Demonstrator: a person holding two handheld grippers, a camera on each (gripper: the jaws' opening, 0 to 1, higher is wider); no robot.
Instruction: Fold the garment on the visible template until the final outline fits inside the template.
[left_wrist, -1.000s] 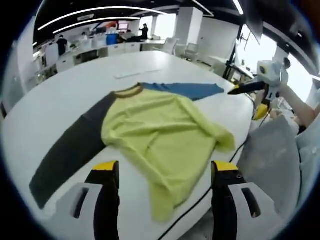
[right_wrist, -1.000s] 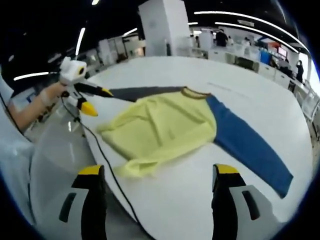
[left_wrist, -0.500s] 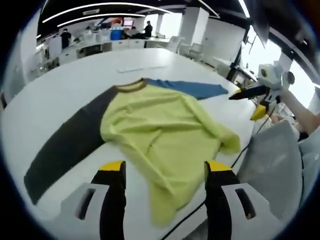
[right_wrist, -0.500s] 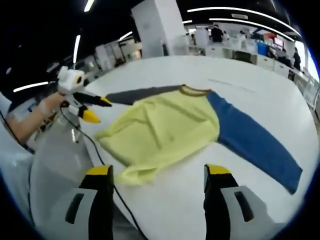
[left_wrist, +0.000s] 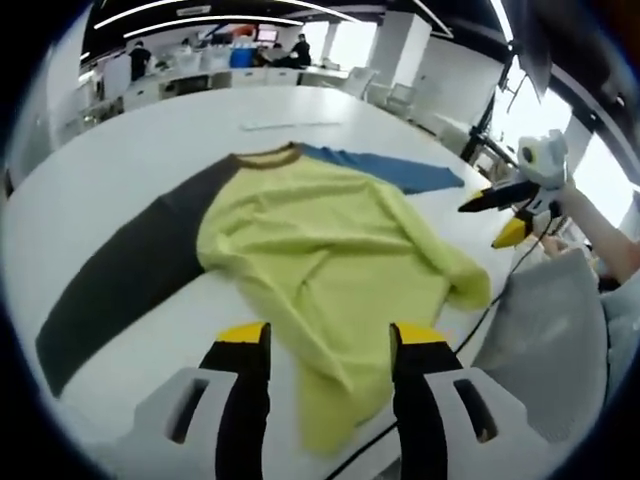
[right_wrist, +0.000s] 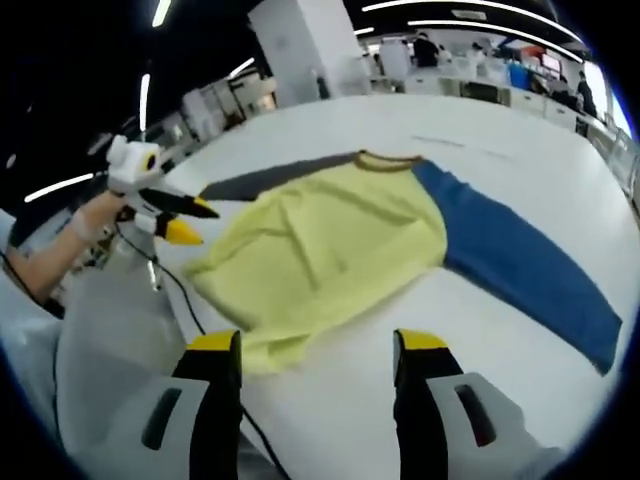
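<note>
No text, label, brand, number or sign can be read on anything in either view.

Garment (left_wrist: 320, 240) is soft matt cloth, wrinkled. Worktop (left_wrist: 130, 160) is smooth white, slight sheen. Left hand-held gripper (left_wrist: 325, 340) looks like glossy plastic.

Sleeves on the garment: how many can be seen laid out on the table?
2. The dark grey sleeve stretches out from one shoulder, the blue sleeve from the other, both flat on the white table. None seems hidden.
</note>
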